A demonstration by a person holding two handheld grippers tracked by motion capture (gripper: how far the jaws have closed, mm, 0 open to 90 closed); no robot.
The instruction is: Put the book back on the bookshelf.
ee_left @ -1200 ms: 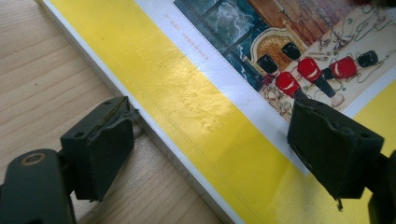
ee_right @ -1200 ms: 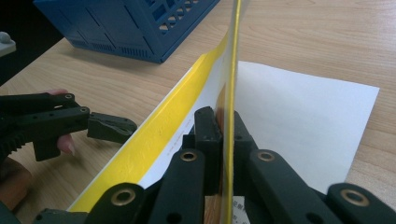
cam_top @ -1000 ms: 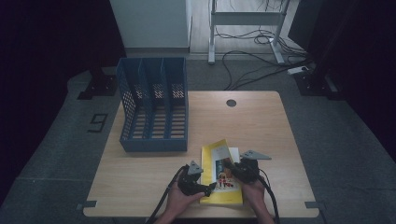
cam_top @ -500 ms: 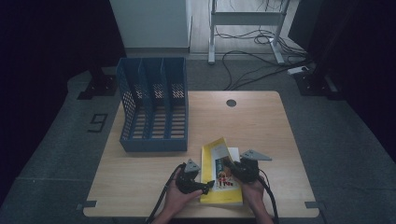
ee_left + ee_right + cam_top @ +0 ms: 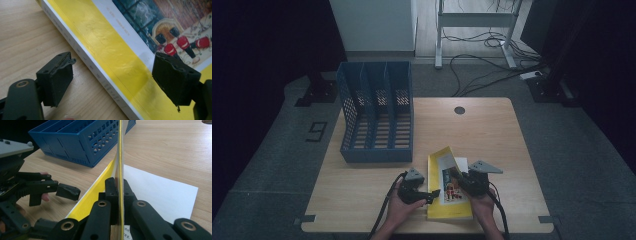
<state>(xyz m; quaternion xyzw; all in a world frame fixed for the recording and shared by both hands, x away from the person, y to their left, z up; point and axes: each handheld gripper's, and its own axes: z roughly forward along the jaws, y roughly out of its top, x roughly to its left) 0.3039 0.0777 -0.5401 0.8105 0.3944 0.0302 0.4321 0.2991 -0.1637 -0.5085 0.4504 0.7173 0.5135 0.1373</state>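
Near front edge of tabletop (image 5: 492,125): yellow book (image 5: 447,202) lying flat, front cover (image 5: 120,152) pinched upright by right gripper (image 5: 117,186), jaws clamped on it, probably to open it. Left gripper (image 5: 113,77) jaws wide, straddling book's spine edge, likely steadying it. Farther back, blue file rack (image 5: 377,117), no book inside. Barely anything moved since half second ago.

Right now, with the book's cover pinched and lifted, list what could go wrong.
1. The right hand-held gripper is shut on the yellow book's thin cover alone; lifting further may crease or tear it.
2. The left hand-held gripper is open astride the book's spine without clamping, so the book might slide across the table.
3. The raised cover could slip free and flop shut.
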